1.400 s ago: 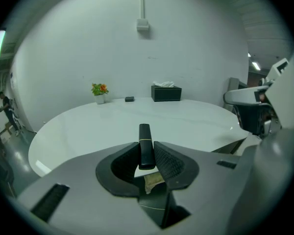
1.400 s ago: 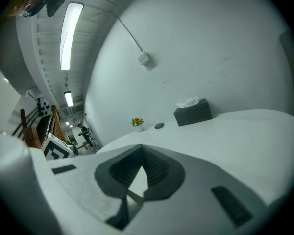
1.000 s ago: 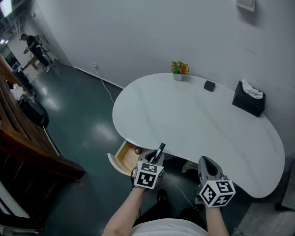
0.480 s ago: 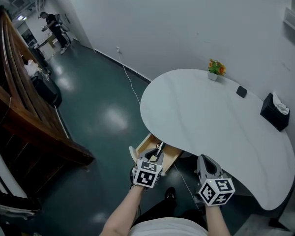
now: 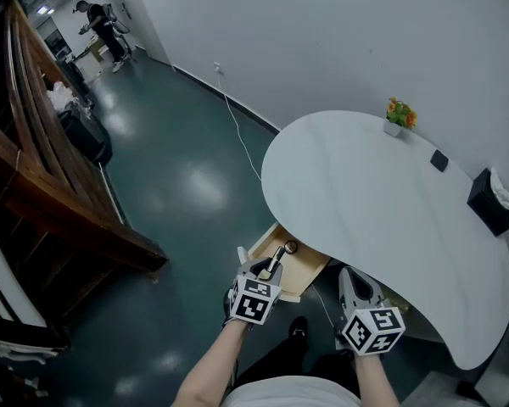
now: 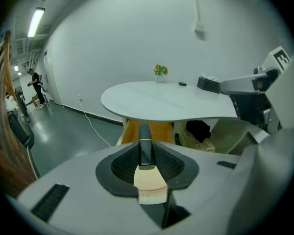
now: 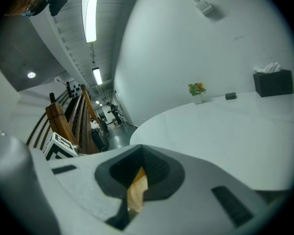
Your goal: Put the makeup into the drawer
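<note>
A slim black makeup stick (image 5: 276, 259) (image 6: 145, 148) juts forward from my left gripper (image 5: 268, 268) (image 6: 147, 164), whose jaws are shut on it. It hovers just in front of the open wooden drawer (image 5: 301, 270) (image 6: 159, 130) that sticks out from under the white oval table (image 5: 365, 193) (image 6: 161, 99). A small round item (image 5: 290, 247) lies inside the drawer. My right gripper (image 5: 350, 278) (image 7: 138, 177) hangs lower right of the drawer at the table's near edge, its jaws together with nothing between them.
On the table's far side stand a small flower pot (image 5: 397, 115), a small black object (image 5: 439, 160) and a black tissue box (image 5: 495, 202). A wooden stair railing (image 5: 34, 142) runs along the left. A cable (image 5: 237, 130) trails over the green floor. A person (image 5: 99, 25) stands far off.
Both grippers have moved left along the table's edge and a little down. The open drawer, earlier left of the left gripper, now lies right ahead of it. The stick stays gripped.
</note>
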A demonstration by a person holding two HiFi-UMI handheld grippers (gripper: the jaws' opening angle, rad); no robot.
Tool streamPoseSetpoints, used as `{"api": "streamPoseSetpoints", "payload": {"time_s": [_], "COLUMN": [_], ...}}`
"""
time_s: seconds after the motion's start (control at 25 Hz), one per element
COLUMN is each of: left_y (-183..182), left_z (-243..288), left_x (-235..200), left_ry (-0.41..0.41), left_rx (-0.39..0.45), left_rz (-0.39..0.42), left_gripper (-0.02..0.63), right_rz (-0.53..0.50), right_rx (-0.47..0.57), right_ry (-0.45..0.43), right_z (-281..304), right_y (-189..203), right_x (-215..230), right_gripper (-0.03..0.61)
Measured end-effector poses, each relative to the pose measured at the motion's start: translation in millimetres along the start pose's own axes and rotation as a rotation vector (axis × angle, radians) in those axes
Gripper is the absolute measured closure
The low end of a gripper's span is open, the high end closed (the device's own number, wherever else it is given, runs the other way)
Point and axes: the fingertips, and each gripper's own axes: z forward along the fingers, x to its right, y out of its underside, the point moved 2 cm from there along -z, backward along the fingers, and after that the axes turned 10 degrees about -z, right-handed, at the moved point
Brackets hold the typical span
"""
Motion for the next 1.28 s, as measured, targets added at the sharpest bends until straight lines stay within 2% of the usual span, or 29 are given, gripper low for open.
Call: {"api": "streamPoseSetpoints", "payload": {"time_s": [0.32, 0.6, 1.04, 1.28], "left_y": [21, 30, 43, 52], "left_z": [9, 30, 77, 101], "left_x": [-10, -13, 2, 16], "left_ry": [0.008, 0.030, 0.077, 0.114], "left_rx": [-0.072, -0.147, -0.318, -0.415], "left_rz": [0.009, 0.059, 0.266, 0.353], "left_gripper": [0.514, 0.514, 0.514, 0.515], "right_rz": [-0.017, -0.022, 0.011, 0.046], "right_rx": [-0.044, -0.079, -0.103, -0.117], "right_ry": [-0.039, -0.041, -0.022, 0.004], "right_z": [20, 30, 31, 22], "right_y": [12, 22, 29, 37], "right_x": [-15, -12, -1, 8], "right_gripper": [0.577, 0.577, 0.577, 0.577]}}
